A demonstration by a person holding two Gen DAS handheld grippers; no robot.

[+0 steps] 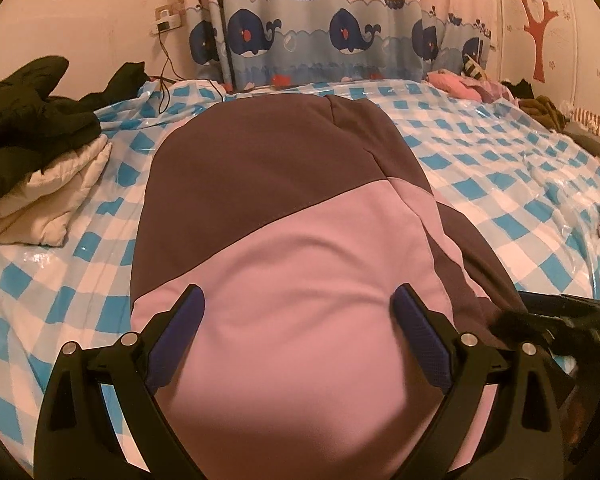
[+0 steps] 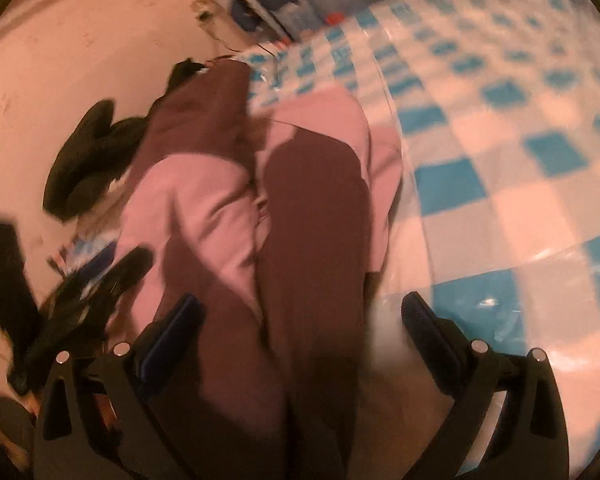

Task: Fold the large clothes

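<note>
Sweatshirt (image 1: 300, 208) in pink and brown lies lengthwise down the middle of a bed under a blue-checked plastic sheet (image 1: 500, 184), both tools spread and empty above it.

At far left a stack of folded clothes (image 1: 40, 168), black on white, sits at the bed's edge; the left tool (image 1: 298, 304) hovers over the pink panel near its near end with its jaws wide apart and nothing between them. In the blurred right wrist view, the right tool (image 2: 300, 320) is likewise wide apart over the garment's brown panel (image 2: 312, 216), gripping nothing. The cloth looks soft, thick and limp, likely to sag and slide on the glossy sheet; a pinch at the near hem corners or side seams seems the surest hold.
</note>
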